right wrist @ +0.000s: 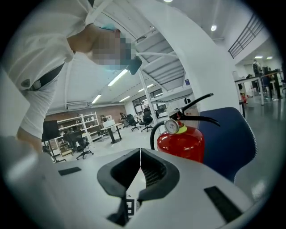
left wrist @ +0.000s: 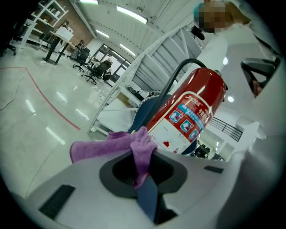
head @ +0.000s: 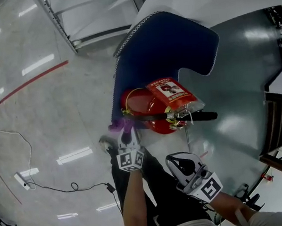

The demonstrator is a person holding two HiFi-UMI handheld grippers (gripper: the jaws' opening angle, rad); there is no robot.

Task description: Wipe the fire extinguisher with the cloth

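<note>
On glossy floor (head: 42, 119), extinguisher (head: 148, 109), left gripper (head: 128, 135) jaws pinching cloth (left wrist: 107, 145), right gripper (right wrist: 140, 167) jaws together

Red fire extinguisher (head: 141, 106), bunched purple cloth (left wrist: 111, 144)

The fire extinguisher (head: 156, 105) stands before a chair (head: 167, 45), with the cloth (head: 118, 123) in the left hand-held gripper (head: 127, 132) just beside its left and the right hand-held gripper (head: 179, 164) apart, nearer the person.
</note>
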